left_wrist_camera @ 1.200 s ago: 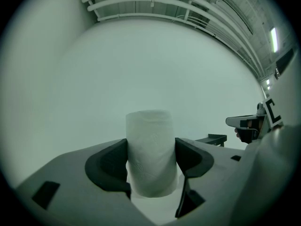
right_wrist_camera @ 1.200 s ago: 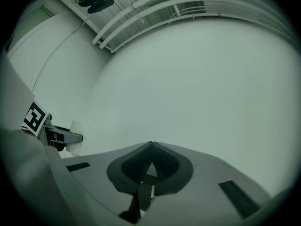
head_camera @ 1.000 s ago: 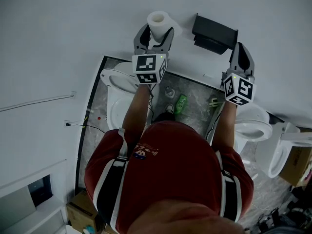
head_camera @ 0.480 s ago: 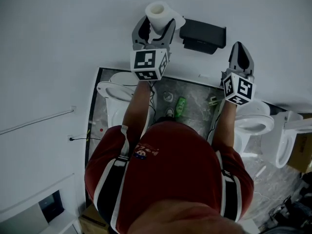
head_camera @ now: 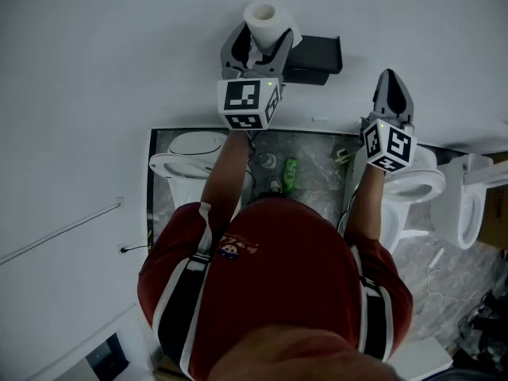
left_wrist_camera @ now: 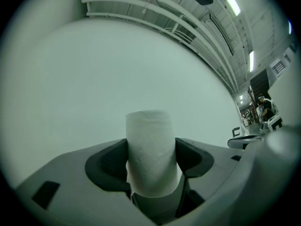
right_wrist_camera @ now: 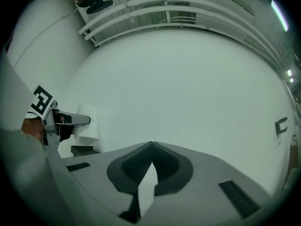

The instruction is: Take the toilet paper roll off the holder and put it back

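Left hand-held gripper (head_camera: 256,46) pinches white soft-paper toilet roll (head_camera: 263,18), upright, off holder, against white wall. Black boxy wall holder (head_camera: 316,52) at roll's 3 o'clock, close. Right hand-held gripper (head_camera: 393,84) pressed together, empty. Risks: squeeze may crush core, upright roll may miss holder, loose sheet may snag.

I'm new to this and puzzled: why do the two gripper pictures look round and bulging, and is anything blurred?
Left gripper view: wide-angle lens bulges the wall, blackens corners; the toilet paper roll is sharp. Right gripper view: same bulge, soft even light. Head view: dim, no glare.
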Demonstrator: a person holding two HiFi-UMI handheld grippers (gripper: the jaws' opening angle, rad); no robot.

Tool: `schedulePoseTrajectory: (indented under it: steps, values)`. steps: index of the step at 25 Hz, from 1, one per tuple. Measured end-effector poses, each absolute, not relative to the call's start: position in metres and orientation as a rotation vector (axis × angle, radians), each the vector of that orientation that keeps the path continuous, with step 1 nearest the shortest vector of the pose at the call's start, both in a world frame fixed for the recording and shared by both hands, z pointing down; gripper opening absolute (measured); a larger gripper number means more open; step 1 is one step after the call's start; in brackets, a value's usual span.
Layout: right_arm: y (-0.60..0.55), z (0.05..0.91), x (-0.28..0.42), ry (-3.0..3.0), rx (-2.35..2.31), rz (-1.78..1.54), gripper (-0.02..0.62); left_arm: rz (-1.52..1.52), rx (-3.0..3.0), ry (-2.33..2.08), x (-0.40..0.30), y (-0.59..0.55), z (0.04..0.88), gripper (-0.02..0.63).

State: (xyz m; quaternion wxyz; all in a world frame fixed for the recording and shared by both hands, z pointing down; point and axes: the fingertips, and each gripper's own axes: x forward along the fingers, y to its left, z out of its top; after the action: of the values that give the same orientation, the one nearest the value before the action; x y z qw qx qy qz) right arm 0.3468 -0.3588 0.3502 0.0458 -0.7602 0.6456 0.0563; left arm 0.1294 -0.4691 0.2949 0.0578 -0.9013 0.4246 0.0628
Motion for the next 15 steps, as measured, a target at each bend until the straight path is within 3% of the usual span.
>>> schedulePoseTrajectory:
  steps: [15]
  values:
    - [-0.357,0.376,0.374,1.920,-2.399,0.100,0.008,0.027,-2.688,1.243,0.173,-0.479,0.326,0.336]
